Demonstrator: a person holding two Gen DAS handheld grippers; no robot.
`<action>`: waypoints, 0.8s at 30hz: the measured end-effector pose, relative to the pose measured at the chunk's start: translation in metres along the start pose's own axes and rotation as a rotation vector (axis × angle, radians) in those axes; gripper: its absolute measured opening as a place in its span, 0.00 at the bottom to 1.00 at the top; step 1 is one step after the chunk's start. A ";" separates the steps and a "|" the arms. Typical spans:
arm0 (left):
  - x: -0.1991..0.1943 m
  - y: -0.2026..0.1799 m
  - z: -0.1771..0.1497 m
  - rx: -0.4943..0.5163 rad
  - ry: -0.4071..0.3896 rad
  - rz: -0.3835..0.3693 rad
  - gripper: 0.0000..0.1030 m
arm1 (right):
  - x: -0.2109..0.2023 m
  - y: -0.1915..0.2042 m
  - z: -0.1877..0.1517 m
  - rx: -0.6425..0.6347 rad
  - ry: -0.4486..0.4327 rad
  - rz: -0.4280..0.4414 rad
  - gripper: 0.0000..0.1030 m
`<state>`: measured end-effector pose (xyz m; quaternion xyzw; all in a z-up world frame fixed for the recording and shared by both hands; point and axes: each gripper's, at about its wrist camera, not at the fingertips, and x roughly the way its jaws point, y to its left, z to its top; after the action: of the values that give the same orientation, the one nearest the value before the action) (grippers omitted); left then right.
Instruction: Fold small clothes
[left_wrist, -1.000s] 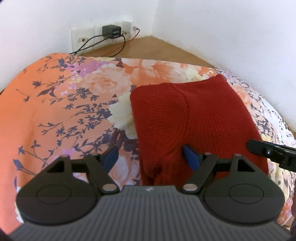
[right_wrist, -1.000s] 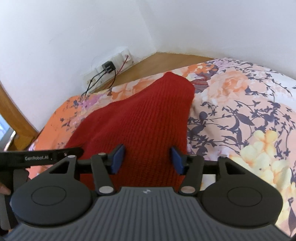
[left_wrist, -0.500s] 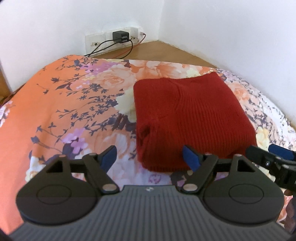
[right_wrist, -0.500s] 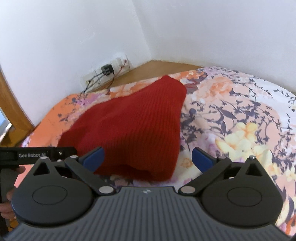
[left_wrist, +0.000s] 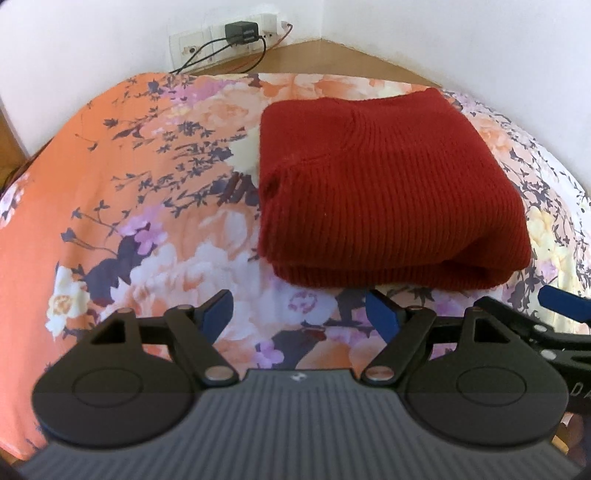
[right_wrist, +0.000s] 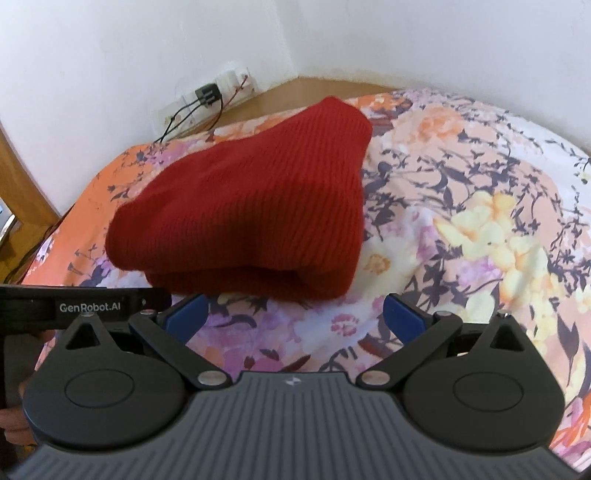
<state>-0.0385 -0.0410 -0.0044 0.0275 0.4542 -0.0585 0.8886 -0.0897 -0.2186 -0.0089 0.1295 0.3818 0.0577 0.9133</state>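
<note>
Lying folded at frame centre on the floral orange bedspread (left_wrist: 110, 192), the red ribbed knit sweater (left_wrist: 384, 192) is untouched; left gripper (left_wrist: 301, 314) and right gripper (right_wrist: 293, 314) are hovering below it, jaws spread, empty.

A floral bedspread (left_wrist: 140, 206) in orange, pink and white, with dark sprigs, covers the bed. Behind it a wooden ledge (left_wrist: 332, 55) runs along the white wall (left_wrist: 92, 44) into the corner. A white socket strip (left_wrist: 221, 35) sits on the wall just above the ledge, with a black charger (left_wrist: 242, 31) plugged in. Black and red cables (left_wrist: 207, 51) trail from it down to the ledge. A wooden post (right_wrist: 18, 177) stands at the left.
</note>
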 end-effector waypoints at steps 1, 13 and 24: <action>0.000 0.000 0.000 0.001 0.003 0.000 0.78 | 0.001 0.000 0.000 -0.001 0.005 0.003 1.00; 0.004 0.001 -0.001 -0.016 0.028 -0.003 0.78 | 0.004 -0.002 0.000 0.014 0.026 -0.010 1.00; 0.004 0.000 0.000 0.000 0.020 0.000 0.78 | 0.005 -0.001 0.001 0.015 0.027 -0.012 1.00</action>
<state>-0.0363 -0.0417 -0.0074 0.0281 0.4632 -0.0584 0.8839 -0.0854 -0.2193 -0.0119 0.1333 0.3953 0.0512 0.9074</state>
